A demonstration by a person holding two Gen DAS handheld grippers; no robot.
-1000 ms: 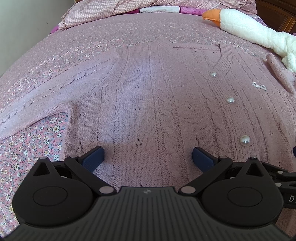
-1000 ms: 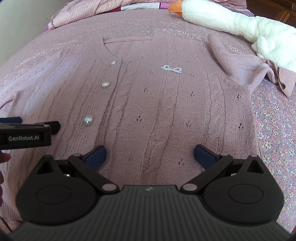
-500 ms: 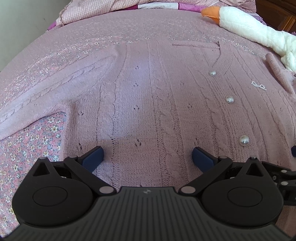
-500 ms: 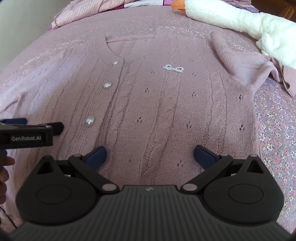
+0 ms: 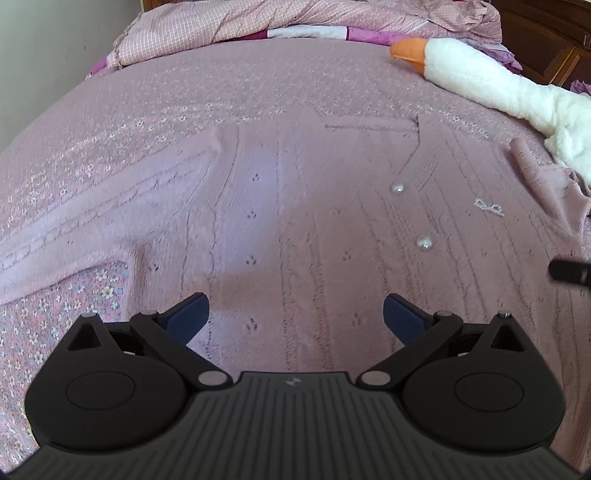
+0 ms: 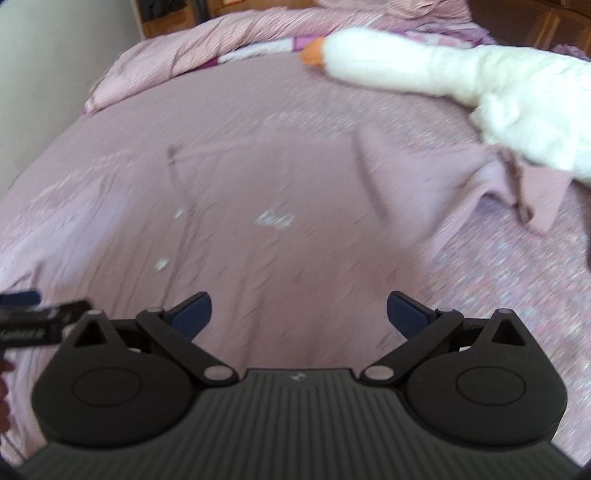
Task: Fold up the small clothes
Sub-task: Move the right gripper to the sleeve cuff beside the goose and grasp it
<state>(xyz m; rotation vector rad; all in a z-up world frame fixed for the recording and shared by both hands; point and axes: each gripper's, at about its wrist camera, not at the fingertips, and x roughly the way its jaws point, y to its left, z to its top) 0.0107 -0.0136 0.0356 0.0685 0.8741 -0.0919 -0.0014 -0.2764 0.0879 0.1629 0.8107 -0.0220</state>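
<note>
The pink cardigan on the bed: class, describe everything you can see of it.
The pink cardigan is cable-knit with small eyelets, a ribbed V-neck, pearly round buttons and a sparkly bow motif. It lies face up, spread flat on the floral bedspread, one sleeve stretched out, the other crumpled against the plush goose. Neither open gripper holds it.

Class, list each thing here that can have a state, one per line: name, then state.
Pink cable-knit cardigan: spread flat, unfolded, buttoned.
Its right sleeve: crumpled against the goose.
White plush goose: lying on its side.
Left gripper: open, empty.
Right gripper: open, empty.
Pink checked quilt: bunched up.
</note>
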